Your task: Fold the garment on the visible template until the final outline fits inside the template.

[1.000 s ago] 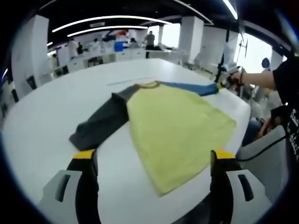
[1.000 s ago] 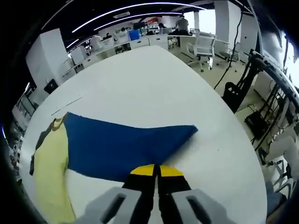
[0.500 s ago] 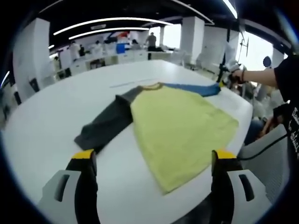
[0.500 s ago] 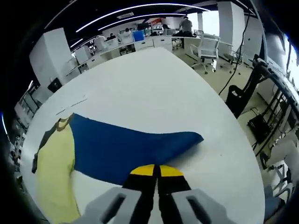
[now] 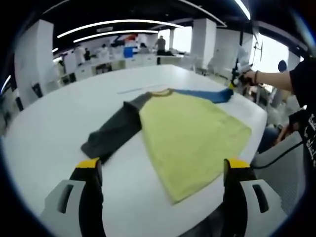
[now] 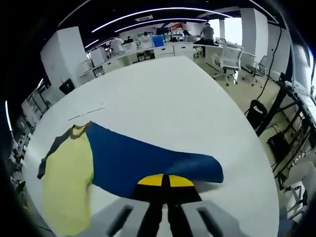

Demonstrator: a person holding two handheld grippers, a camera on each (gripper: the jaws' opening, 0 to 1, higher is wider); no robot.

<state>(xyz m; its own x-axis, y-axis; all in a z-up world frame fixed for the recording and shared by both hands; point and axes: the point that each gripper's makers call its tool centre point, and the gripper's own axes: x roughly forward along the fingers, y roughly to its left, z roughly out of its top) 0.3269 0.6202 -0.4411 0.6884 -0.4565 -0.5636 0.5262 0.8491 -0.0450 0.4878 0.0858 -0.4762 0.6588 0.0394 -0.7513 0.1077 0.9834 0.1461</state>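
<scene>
The garment (image 5: 190,131) — a yellow-bodied shirt with one dark grey sleeve (image 5: 111,131) and one blue sleeve (image 5: 202,93) — is lying flat on a white table (image 5: 44,133). In the left gripper view its long axis is running from the collar, at the far side, to the hem, which is pointing toward the near table edge. The grey sleeve is stretching out to the left and toward the camera; the blue sleeve is reaching right, toward the table's right edge.

The left gripper (image 5: 160,168) is standing wide, holding nothing, its yellow-tipped jaws set well apart over the near table edge.

The right gripper (image 6: 164,180) is closed tight on the blue sleeve near its cuff — the cloth is rising slightly at the jaws. A person's hand (image 5: 247,77) is holding that gripper at the sleeve's end.
</scene>
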